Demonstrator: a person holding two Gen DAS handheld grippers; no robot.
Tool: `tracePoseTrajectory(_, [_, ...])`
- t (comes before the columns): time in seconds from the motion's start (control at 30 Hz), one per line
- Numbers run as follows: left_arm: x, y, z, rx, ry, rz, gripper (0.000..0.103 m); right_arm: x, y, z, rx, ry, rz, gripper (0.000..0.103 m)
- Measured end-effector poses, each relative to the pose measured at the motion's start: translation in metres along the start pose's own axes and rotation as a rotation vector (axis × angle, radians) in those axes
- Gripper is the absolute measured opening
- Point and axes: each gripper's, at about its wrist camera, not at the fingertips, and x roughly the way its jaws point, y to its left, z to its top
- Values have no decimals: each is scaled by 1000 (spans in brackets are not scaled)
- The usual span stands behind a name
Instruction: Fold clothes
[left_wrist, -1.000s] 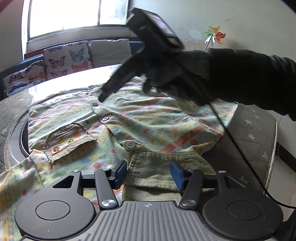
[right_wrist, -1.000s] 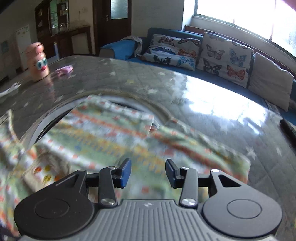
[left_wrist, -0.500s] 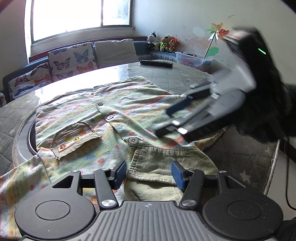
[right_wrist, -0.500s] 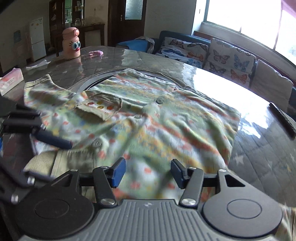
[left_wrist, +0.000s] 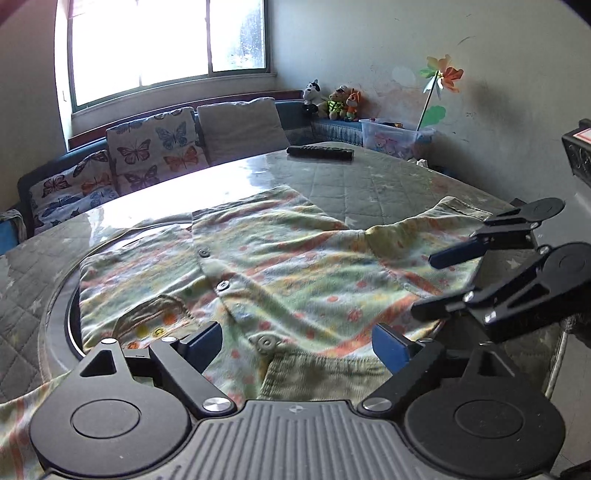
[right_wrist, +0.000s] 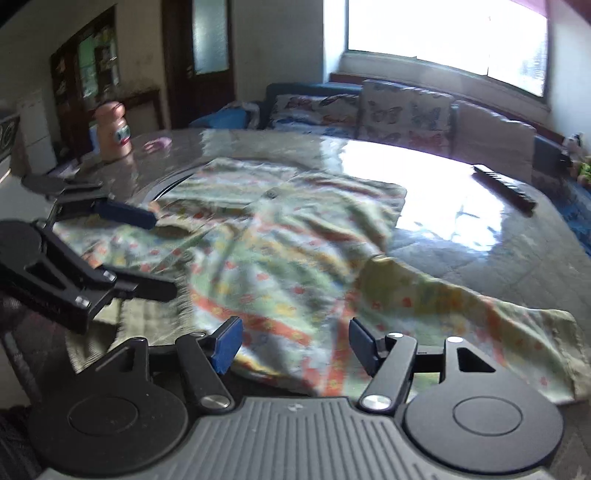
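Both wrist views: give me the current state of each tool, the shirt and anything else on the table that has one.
Left tool: open, empty, low over the shirt's collar end.
Right tool: open, empty, over the shirt's edge.
Shirt: spread flat on the table, unfolded, buttoned, one sleeve stretched out.
Chest pocket: lying flat.
Remote control: lying flat on the far table edge.
Pink bottle: standing upright.

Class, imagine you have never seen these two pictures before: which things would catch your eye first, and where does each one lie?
First, the patterned shirt spread flat across the middle of the round table, buttons up. Next, the two open grippers over its near edge: the left gripper above the corduroy collar, the right gripper beside it by the sleeve. Behind, a bright window glares above butterfly cushions.
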Motion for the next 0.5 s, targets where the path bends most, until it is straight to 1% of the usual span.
tracePoseTrajectory(0.13, [8,-9,7,17,0,3,91,-2,-33,-7,126,-17,-71,65])
tracePoseTrajectory(0.2, [12,-14,10,26,1,4,91,-1,-47,-14,158,-16,-107,65])
tracePoseTrajectory(0.3, [19,-18,7,39,21,1,91,1,-67,-23,207,-7,-164,65])
tracePoseTrajectory(0.5, [25,-21,2,50,45,-2,91,-5,-105,-35,298,-22,-251,65])
